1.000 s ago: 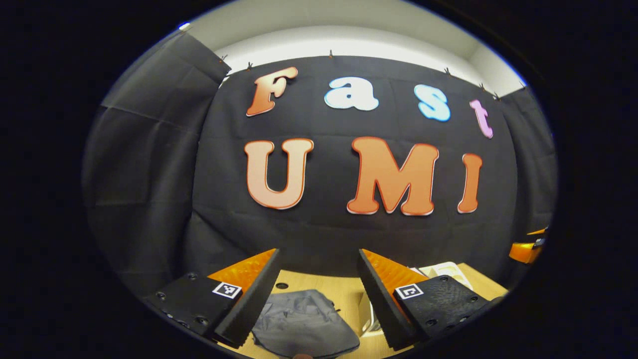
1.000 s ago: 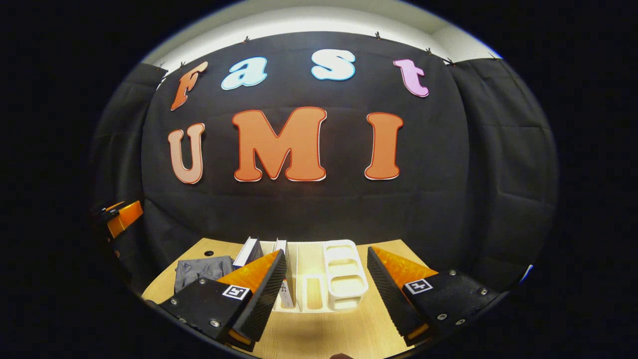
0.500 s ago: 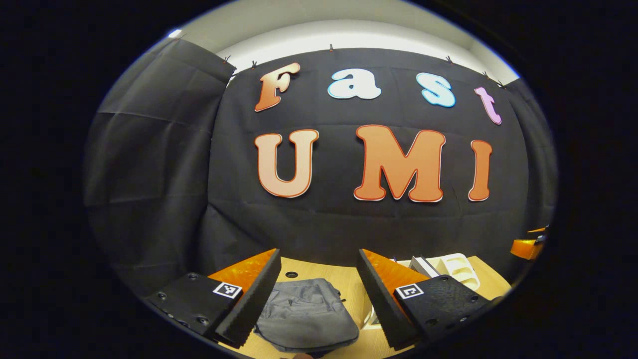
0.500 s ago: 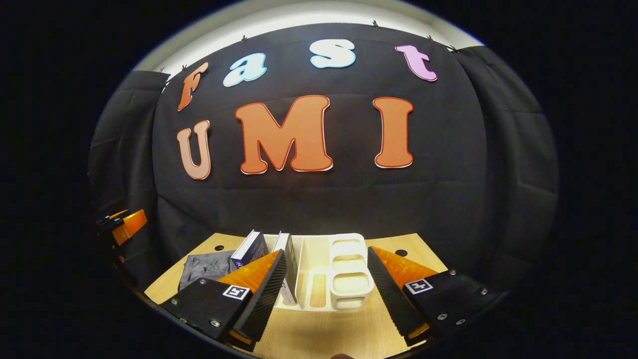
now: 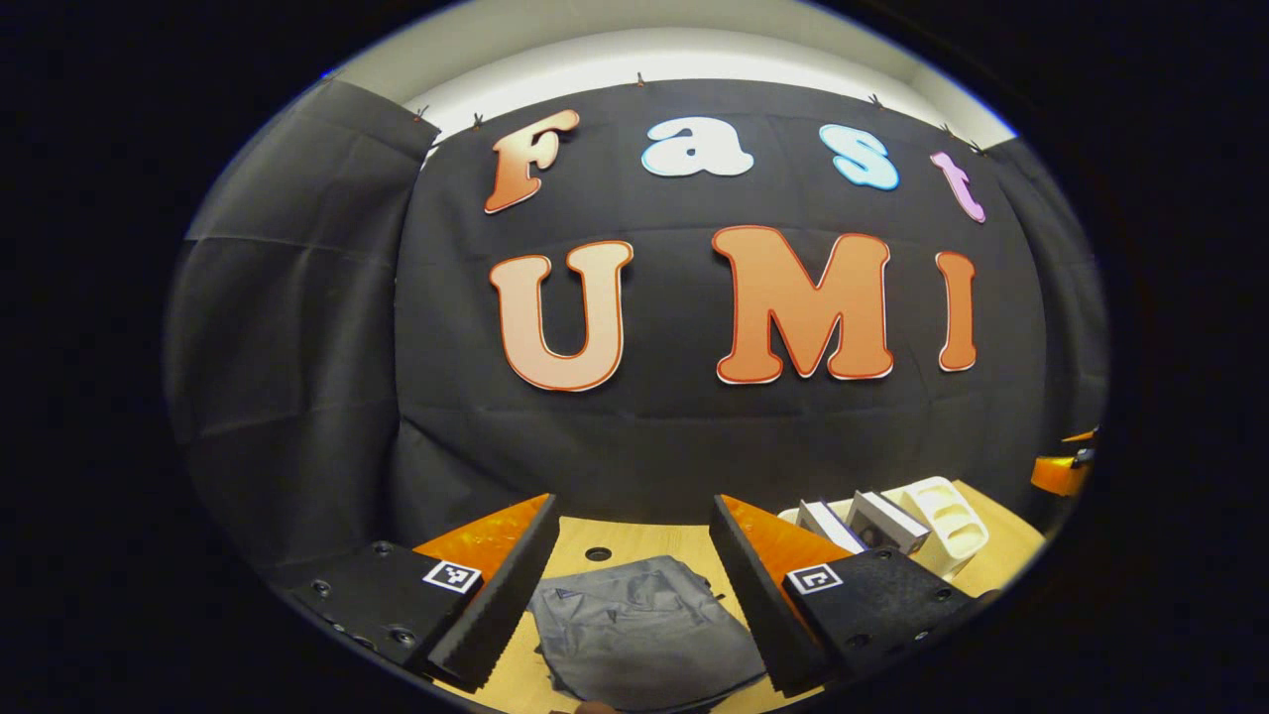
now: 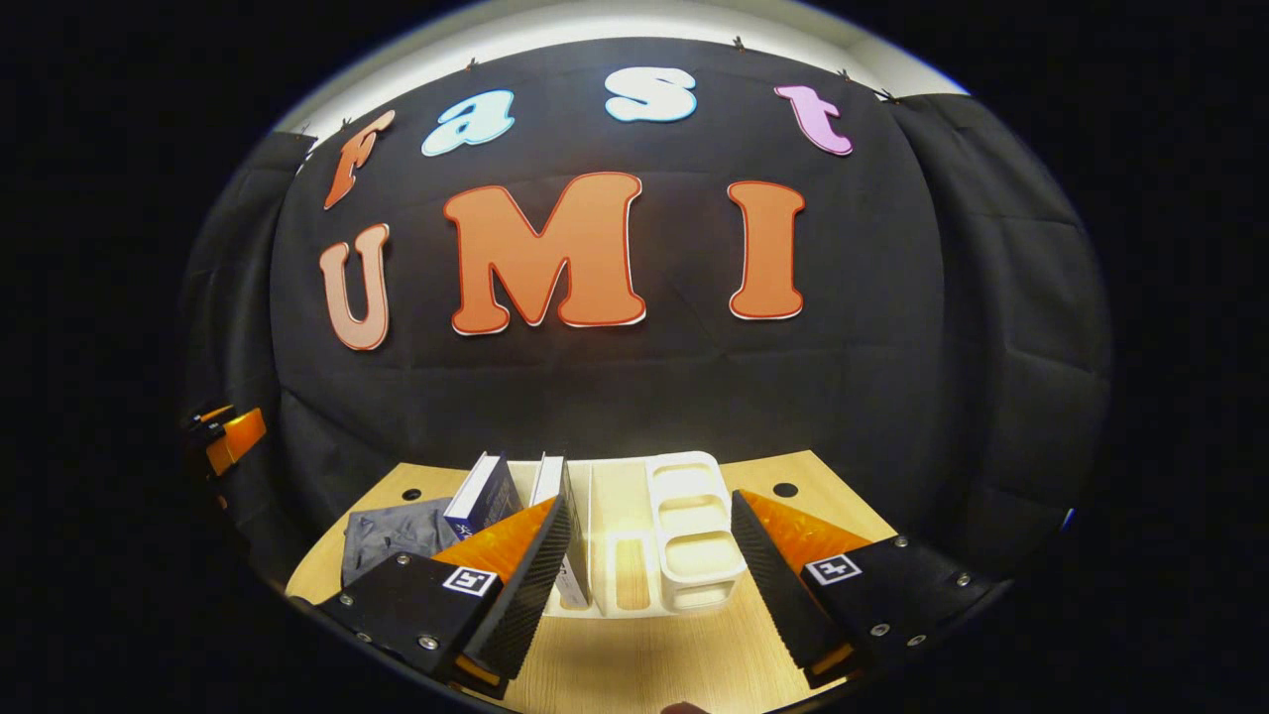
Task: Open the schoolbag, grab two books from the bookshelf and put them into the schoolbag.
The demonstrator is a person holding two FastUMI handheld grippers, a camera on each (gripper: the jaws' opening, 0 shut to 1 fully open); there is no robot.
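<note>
A grey schoolbag lies flat on the wooden table, below the open fingers of my left gripper, which hangs above it. In the right gripper view the same schoolbag lies at the left. A white bookshelf stands ahead of my open right gripper, with two upright books in its left slots, one partly hidden by a finger. From the left gripper view the bookshelf and books sit at the right. Both grippers hold nothing.
The bookshelf has small open compartments on its right side. Round holes mark the table near the back edge. The black cloth wall rises right behind the table. The other gripper shows at the far left edge of the right gripper view.
Both views have tipped down and moved forward a little, so more of the table, schoolbag and bookshelf shows. The left gripper has shifted so the schoolbag sits more to the right between its fingers.
</note>
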